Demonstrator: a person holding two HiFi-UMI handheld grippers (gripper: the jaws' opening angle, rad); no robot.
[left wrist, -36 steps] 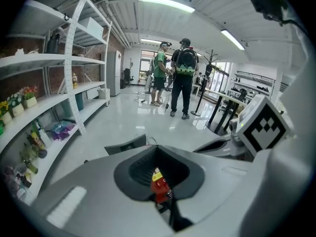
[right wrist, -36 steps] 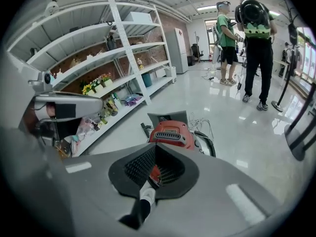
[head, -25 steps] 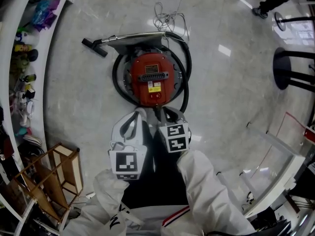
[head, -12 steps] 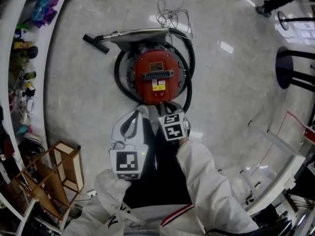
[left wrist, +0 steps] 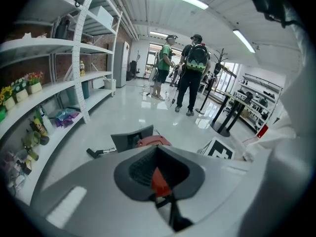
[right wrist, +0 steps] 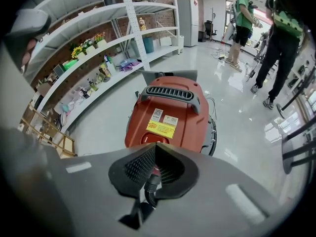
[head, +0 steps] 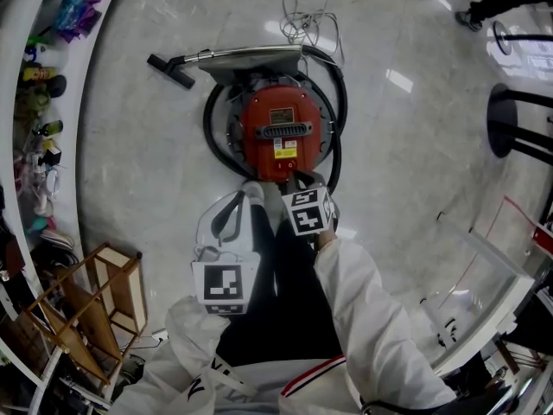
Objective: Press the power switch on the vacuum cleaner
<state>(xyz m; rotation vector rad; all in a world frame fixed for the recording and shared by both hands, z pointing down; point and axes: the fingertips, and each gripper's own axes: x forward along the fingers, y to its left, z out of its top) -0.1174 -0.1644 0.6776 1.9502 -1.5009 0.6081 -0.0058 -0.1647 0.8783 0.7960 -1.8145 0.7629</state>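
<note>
The red vacuum cleaner (head: 282, 132) stands on the pale floor, its black hose (head: 333, 158) coiled round it and its wand and nozzle (head: 170, 69) lying behind. My right gripper (head: 296, 180) is shut, with its tips over the cleaner's near edge. In the right gripper view the shut gripper (right wrist: 155, 147) sits just below a round recess (right wrist: 148, 138) on the red top, near the yellow label (right wrist: 159, 128). My left gripper (head: 248, 194) hangs shut and empty, short of the cleaner. Only a red sliver of the vacuum cleaner (left wrist: 150, 141) shows above the left gripper (left wrist: 157, 148).
White shelves (head: 39, 102) with small goods curve along the left. A wooden rack (head: 95, 309) stands at the near left. A loose white cable (head: 302, 20) lies behind the cleaner. Black stool bases (head: 510, 119) and a clear-topped stand (head: 484, 275) are at the right. People (left wrist: 190, 68) stand far off.
My right gripper has moved forward, from short of the cleaner to over its near edge. The left gripper has stayed where it was.
</note>
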